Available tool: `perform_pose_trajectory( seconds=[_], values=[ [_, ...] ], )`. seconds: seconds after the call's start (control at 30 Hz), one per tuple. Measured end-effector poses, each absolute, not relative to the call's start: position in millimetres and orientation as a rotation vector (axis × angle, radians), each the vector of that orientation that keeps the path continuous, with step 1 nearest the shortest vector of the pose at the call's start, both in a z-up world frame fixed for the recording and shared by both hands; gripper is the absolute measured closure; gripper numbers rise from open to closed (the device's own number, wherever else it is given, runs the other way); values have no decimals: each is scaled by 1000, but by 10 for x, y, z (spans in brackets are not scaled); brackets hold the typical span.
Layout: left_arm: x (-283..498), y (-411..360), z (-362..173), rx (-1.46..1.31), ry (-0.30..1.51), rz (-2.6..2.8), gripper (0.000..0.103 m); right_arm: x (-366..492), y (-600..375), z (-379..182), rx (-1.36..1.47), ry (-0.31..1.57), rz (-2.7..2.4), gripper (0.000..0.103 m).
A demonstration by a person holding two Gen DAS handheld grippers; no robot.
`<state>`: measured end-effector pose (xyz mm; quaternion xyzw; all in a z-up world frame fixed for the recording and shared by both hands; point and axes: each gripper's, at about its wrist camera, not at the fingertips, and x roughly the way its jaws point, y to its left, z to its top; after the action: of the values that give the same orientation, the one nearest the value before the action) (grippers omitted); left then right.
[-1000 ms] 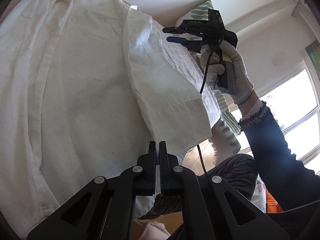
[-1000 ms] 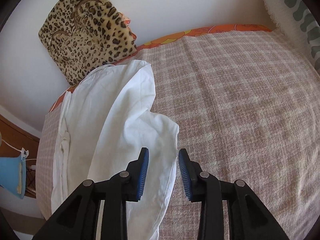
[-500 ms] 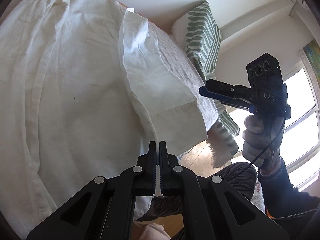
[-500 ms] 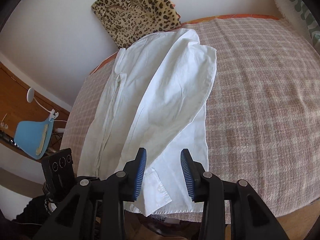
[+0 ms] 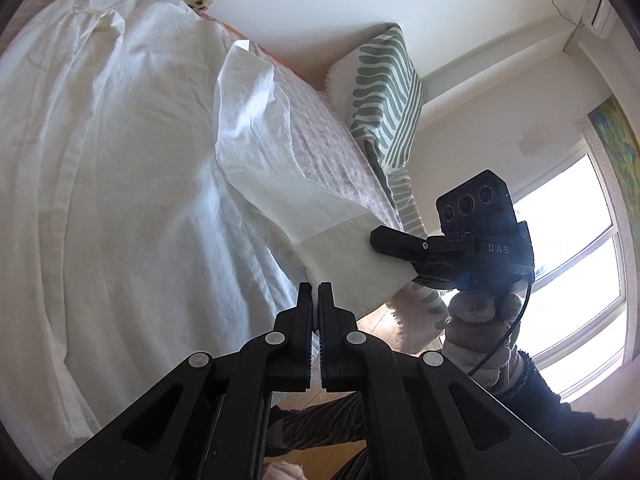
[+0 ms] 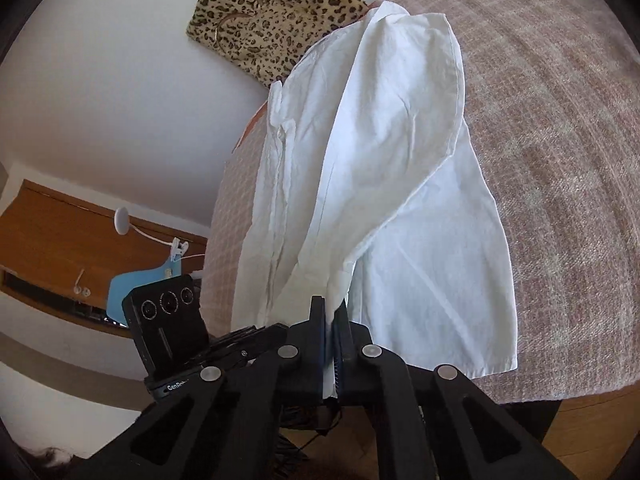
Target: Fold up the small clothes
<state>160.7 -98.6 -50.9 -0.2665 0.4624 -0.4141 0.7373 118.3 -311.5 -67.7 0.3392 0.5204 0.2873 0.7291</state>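
On the bed [image 6: 560, 160], a white shirt [image 6: 380, 180] lies spread, hem at the near edge. Half a second ago the right hand-held gripper [image 6: 330, 320] stood open; now it has clamped the hem, beside the left hand-held gripper [image 5: 315, 300], also shut on cloth. Both corners look ready for lifting. Only the left view shows the gloved hand [image 5: 476, 320]; only the right shows the collar.

The black two-finger left gripper [image 5: 319, 300] points slightly downward, its jaws pressed together on a pinch of white cloth. The black right gripper [image 6: 330, 316], carried in a hand in a grey knit glove [image 5: 478, 322], is likewise clamped on white cloth.
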Motion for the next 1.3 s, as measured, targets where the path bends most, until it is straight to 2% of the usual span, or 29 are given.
perform_pose_trajectory(
  seconds=[0.07,0.2,0.37,0.43,0.57,0.63,0.8,0.97,1.07,1.2,1.3],
  values=[
    [1585,-1033,-553,-594,1038,-922,102,1136,-3242,-645,773,1125,636,101],
    [1536,-1200,-817,-539,1139,-897,102,1052,-3464,-942,763,1235,470,101],
    [1490,-1199,-826,-462,1140,-856,102,1018,-3443,-939,438,1286,307,94],
    [1478,-1181,-740,-421,1117,-836,102,1031,-3414,-745,331,1232,287,88],
    [1396,-1092,-617,-360,1064,-797,93,1161,-3213,-276,193,1054,327,73],
    [1343,-1050,-561,-339,1035,-776,92,1255,-3030,-167,145,1005,387,71],
    [1353,-1123,-339,-265,926,-787,92,1410,-2561,-480,-97,1078,414,74],
    [1551,-1350,-343,-216,946,-824,92,1311,-2663,-852,-193,1221,334,77],
    [1649,-1402,-453,-157,968,-751,92,1249,-2823,-817,-168,1223,311,77],
    [1711,-1225,-667,-186,1046,-654,92,1255,-2908,-599,-119,1155,290,75],
    [1670,-1146,-667,-195,1034,-630,92,1384,-2826,-366,-111,1086,322,75]
  ],
)
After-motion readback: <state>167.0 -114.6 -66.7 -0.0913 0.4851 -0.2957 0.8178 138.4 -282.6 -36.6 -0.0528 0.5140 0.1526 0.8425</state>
